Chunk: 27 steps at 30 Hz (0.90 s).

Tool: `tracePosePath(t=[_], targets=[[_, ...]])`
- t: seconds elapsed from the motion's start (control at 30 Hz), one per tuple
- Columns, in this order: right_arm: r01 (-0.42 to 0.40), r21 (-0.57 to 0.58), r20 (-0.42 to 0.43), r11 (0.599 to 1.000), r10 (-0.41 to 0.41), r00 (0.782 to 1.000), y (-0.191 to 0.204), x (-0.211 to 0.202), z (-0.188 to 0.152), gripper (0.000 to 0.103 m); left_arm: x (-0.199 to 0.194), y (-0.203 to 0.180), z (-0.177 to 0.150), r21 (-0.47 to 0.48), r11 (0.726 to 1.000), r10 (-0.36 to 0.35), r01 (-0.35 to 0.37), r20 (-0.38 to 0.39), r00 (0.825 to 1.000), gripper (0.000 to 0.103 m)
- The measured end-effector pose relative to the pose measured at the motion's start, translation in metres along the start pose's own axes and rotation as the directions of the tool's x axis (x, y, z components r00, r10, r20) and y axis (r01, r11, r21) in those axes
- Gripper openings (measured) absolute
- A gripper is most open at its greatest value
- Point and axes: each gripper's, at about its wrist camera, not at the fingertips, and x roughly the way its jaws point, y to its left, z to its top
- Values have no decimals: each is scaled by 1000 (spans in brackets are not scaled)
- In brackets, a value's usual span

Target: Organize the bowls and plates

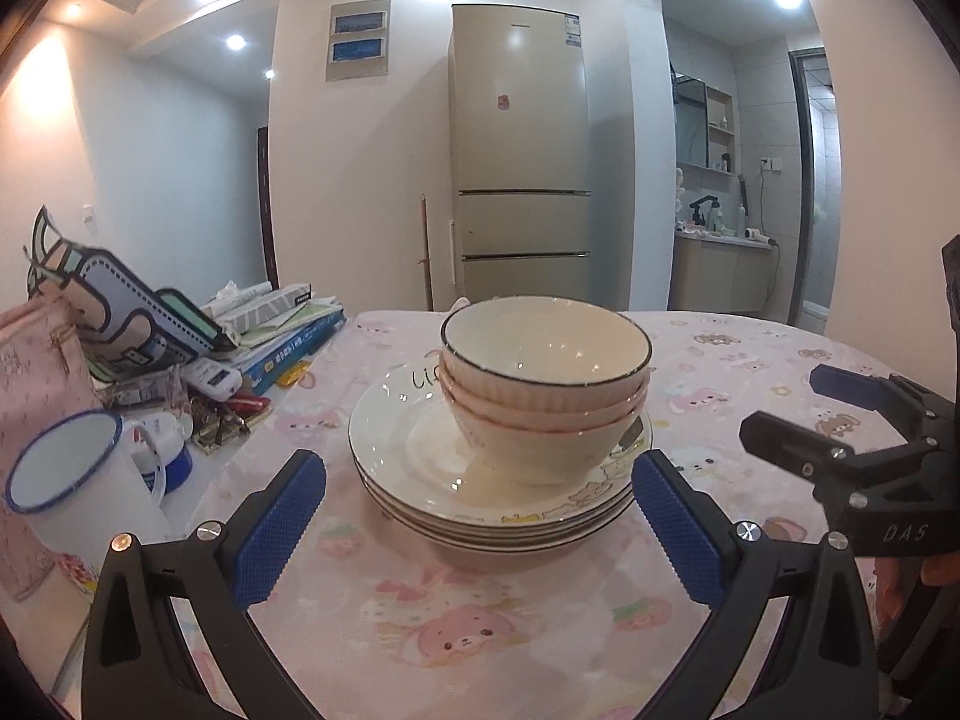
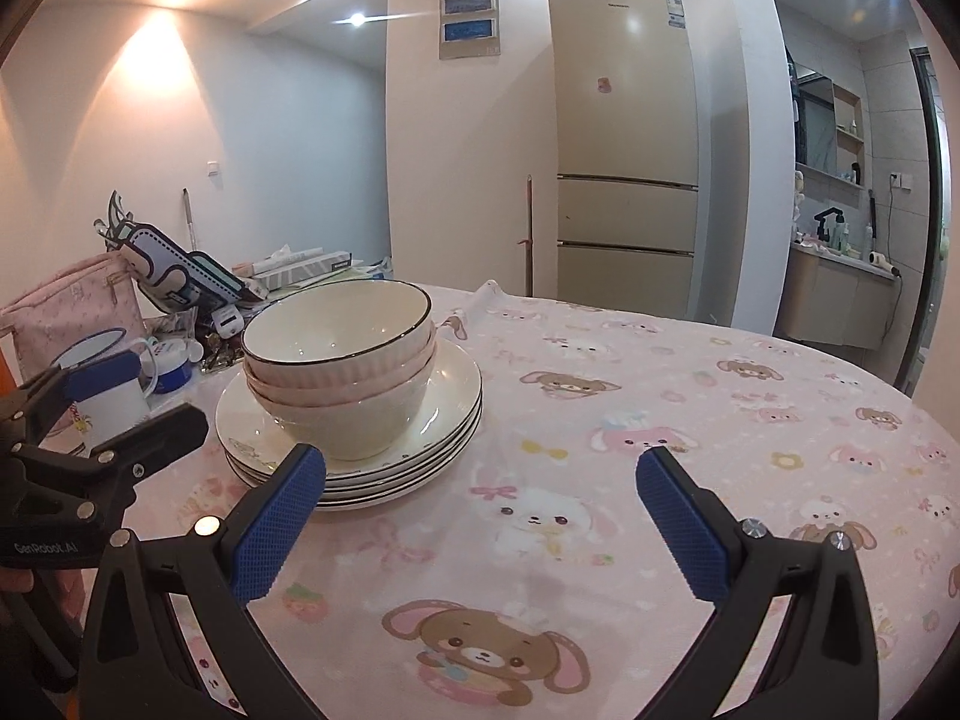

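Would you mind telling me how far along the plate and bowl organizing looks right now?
Done, by the look of it: the bowls sit nested on the stacked plates, in one pile on the tablecloth. In hand: nothing; the left gripper and right gripper are both open and empty. Left: perhaps only moving the pile, if that is wanted.

Black grippers, blue textured fingers (image 1: 282, 531)

glossy glazed bowls (image 1: 543, 384) and plates (image 1: 420, 468) on soft matt printed tablecloth (image 2: 600, 480).
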Motion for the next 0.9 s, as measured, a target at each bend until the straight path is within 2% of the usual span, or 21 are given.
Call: tracePosePath(t=[0.1,0.3,0.43,0.7,0.9], targets=[[-4,7,-8,1000,4,1000,-1,2,0,103,-3,4,1,-19,1000,23,-23,27,999,103],[-13,-2,-28,1000,12,1000,0,5,-1,103,5,-3,1,23,999,32,-31,-8,999,103],[-7,-31,-47,999,5,999,6,9,-2,103,9,-8,0,57,996,64,-63,-26,998,103],[7,-42,-37,999,-8,999,9,8,-2,103,11,9,-2,-26,995,91,-92,-42,995,103],[5,-33,-42,999,-6,999,8,9,-2,103,12,-2,-1,33,992,119,-118,-39,992,103]])
